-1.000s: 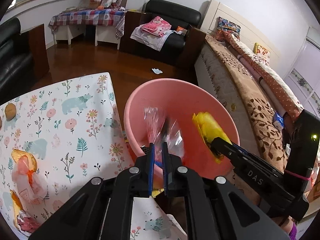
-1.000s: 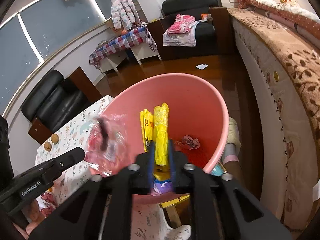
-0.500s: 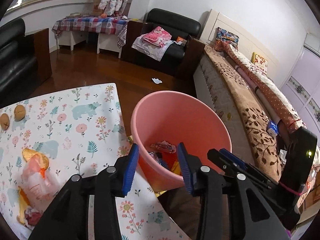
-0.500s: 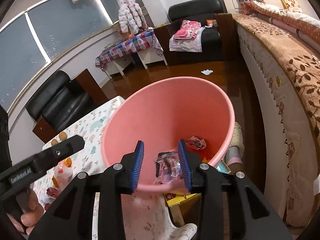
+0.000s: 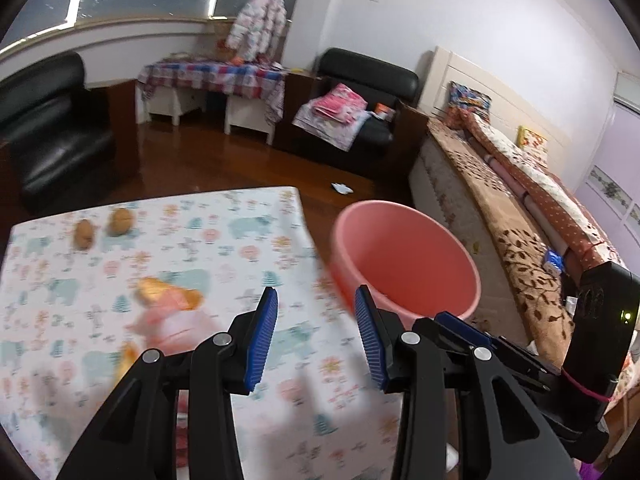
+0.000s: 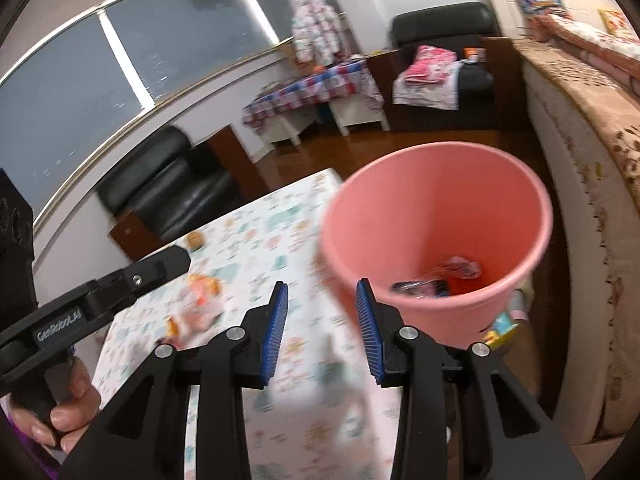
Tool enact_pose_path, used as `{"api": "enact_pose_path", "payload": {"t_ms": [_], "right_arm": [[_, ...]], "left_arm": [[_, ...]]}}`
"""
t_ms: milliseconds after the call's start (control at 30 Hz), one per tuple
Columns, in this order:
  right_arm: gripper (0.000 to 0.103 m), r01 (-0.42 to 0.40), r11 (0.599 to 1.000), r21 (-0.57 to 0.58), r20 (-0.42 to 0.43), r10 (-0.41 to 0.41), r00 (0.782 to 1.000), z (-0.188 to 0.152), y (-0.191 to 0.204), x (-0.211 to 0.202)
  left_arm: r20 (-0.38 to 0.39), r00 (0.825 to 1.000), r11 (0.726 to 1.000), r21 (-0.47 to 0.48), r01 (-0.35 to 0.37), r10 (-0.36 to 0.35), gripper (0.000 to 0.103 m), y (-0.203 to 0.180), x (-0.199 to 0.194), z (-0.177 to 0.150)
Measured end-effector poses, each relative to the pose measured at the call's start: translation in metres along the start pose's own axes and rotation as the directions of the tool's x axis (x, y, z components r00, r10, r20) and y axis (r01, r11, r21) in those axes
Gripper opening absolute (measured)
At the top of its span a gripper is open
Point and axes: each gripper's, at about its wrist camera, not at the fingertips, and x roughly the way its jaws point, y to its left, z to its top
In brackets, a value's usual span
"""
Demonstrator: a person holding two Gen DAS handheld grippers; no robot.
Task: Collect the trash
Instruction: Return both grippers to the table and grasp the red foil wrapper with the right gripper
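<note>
Left gripper (image 5: pixel 316 336) wide open, empty, right gripper (image 6: pixel 322 330) wide open, empty, wrappers (image 6: pixel 436 282) in pink bin (image 6: pixel 440 216), more trash (image 5: pixel 168 312) on table (image 5: pixel 240 240).

Smooth pink plastic bucket (image 6: pixel 436 216); matt printed cloth tablecloth (image 5: pixel 224 248).

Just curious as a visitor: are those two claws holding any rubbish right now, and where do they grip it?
Nothing. The left gripper and right gripper are both open and empty.

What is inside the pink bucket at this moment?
In the right wrist view, the pink bucket holds crumpled wrappers at its bottom, blurred. The near wall covers part of the bottom, so anything lying there cannot be seen.
</note>
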Motion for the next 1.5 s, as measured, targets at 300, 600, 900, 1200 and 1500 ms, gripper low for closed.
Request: {"api": "enact_pose_path", "payload": {"t_ms": [300, 600, 900, 1200, 1500], "right_arm": [[0.036, -0.112, 0.989, -0.095, -0.095, 0.103, 0.99, -0.017, 0.049, 0.015], [0.036, -0.217, 0.957, -0.194, -0.179, 0.183, 0.967, -0.038, 0.085, 0.023], [0.044, -0.28, 0.922, -0.268, -0.287, 0.202, 0.937, -0.055, 0.124, 0.049], [0.045, -0.253, 0.925, -0.284, -0.369, 0.138, 0.919, -0.063, 0.138, 0.089], [0.027, -0.298, 0.903, -0.31, -0.399, 0.161, 0.903, -0.074, 0.146, 0.093]], "left_arm": [[0.038, 0.994, 0.992, -0.087, -0.096, 0.1, 0.04, 0.061, -0.045, -0.016], [0.03, 0.985, 0.974, -0.162, -0.161, 0.168, 0.04, 0.109, -0.066, -0.026], [0.022, 0.979, 0.953, -0.237, -0.191, 0.202, 0.04, 0.147, -0.081, -0.039], [-0.011, 0.976, 0.928, -0.308, -0.209, 0.217, 0.04, 0.179, -0.081, -0.057], [-0.041, 0.978, 0.927, -0.312, -0.209, 0.207, 0.04, 0.191, -0.07, -0.066]]}}
